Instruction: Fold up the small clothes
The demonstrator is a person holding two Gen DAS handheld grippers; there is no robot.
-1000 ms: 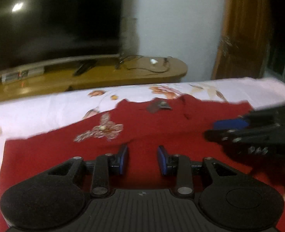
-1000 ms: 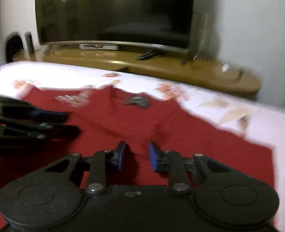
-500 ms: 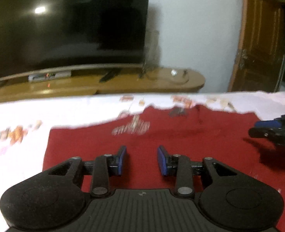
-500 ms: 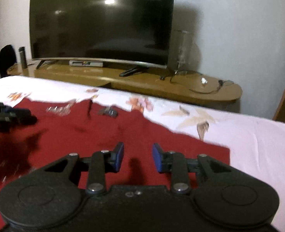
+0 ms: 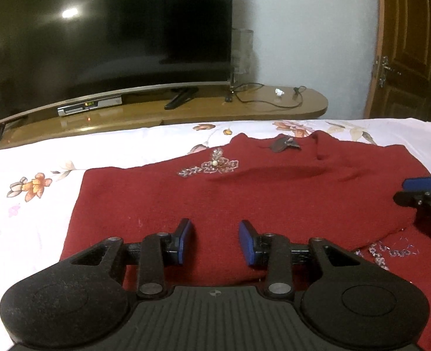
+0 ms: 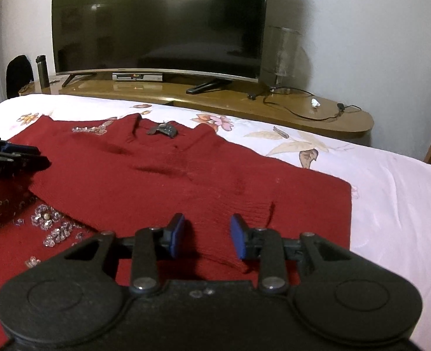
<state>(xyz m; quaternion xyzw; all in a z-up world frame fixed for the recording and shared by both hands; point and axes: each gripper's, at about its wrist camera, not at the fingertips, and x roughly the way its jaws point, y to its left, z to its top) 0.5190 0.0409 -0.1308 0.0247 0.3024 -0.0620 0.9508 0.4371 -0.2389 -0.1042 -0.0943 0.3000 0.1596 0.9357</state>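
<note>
The red sweater (image 5: 274, 199) lies on the bed, on a white sheet with flowers (image 5: 34, 204). Part of it is already folded over: one red flap lies on top of another layer, and its edge runs across the beaded front near the bottom. So I think one fold is done. The rest is left: more folds to make it small and neat.

The left gripper (image 5: 215, 242) is over the near left part of the sweater. Its blue pads are partly apart and are opening a bit, and they pinch nothing; red cloth only shows in the gap. The right gripper (image 6: 206, 238) is over the near right part, by the ribbed hem. Its jaws are partly apart too, with no cloth pinched.

The sweater is a soft, fuzzy knit. It has shiny bead flowers (image 6: 48, 228) sewn on it and a dark label (image 6: 162, 130) at the neck. Behind the bed a big black TV (image 6: 157, 23) stands on a smooth brown wooden table (image 6: 303, 111).
</note>
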